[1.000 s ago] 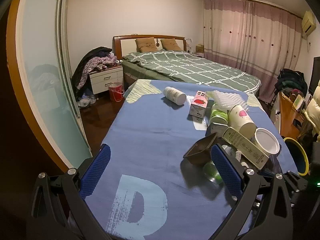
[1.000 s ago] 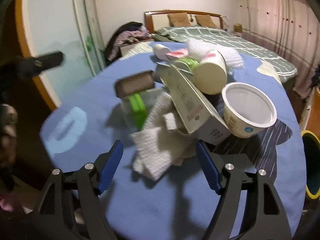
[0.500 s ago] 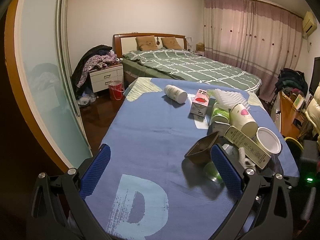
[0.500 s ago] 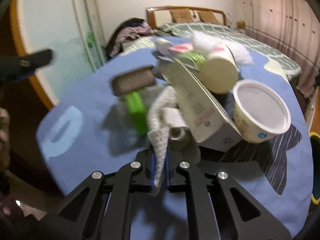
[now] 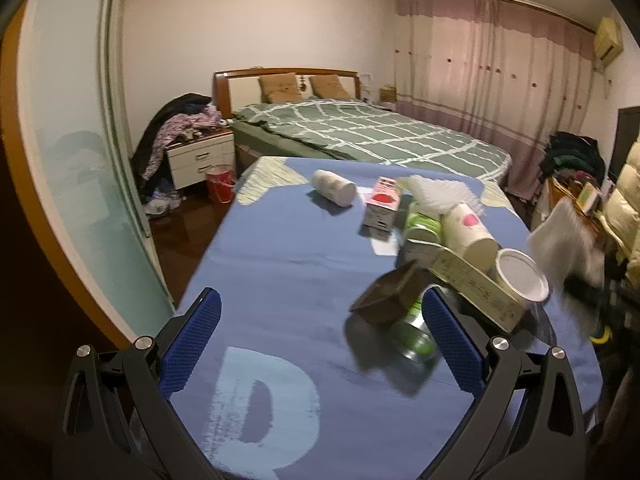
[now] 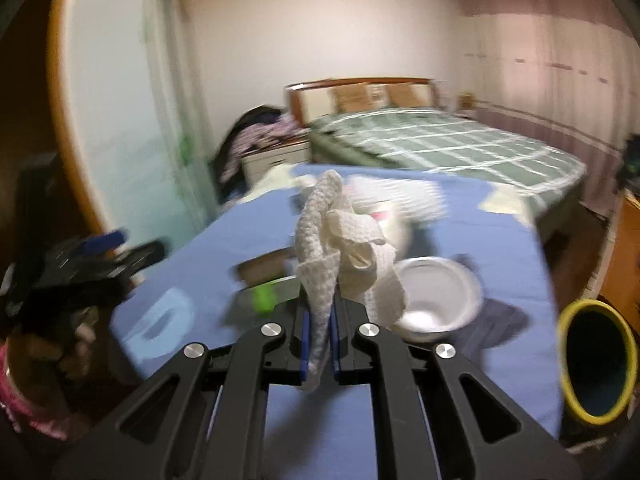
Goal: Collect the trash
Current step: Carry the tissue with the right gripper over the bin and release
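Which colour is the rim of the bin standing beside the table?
The rim of the bin is yellow, and its inside is dark. The right wrist view shows it best.

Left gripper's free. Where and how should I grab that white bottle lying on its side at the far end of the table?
Take the white bottle across its round middle, coming from above with the left gripper, jaws straddling its width. It lies apart from the pile, so both sides look free.

A white, rough, waffle-textured paper towel is seen clamped between matt black plastic arms with blue ribbed pads. The table is covered in matt blue cloth. The tilted brown tray near its right edge looks like glossy plastic, though blur prevents certainty.
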